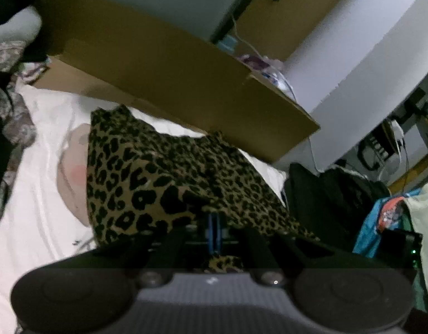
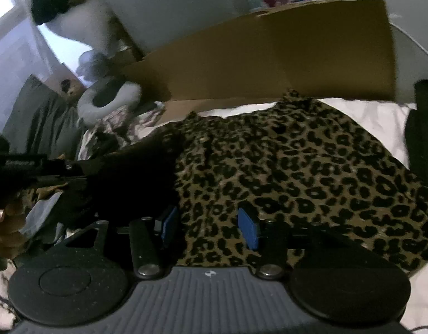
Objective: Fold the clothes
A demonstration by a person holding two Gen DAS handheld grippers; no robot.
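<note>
In the left wrist view, the left gripper (image 1: 215, 231) is seen with jaws pressed together on a fold of the leopard garment (image 1: 163, 172), which is spread over a white sheet (image 1: 38, 150) — a cardboard box (image 1: 169, 66) lies behind. In the right wrist view, the right gripper (image 2: 211, 226) has its jaws spread, the garment (image 2: 311, 172) lying between them — no pinch is seen.
</note>
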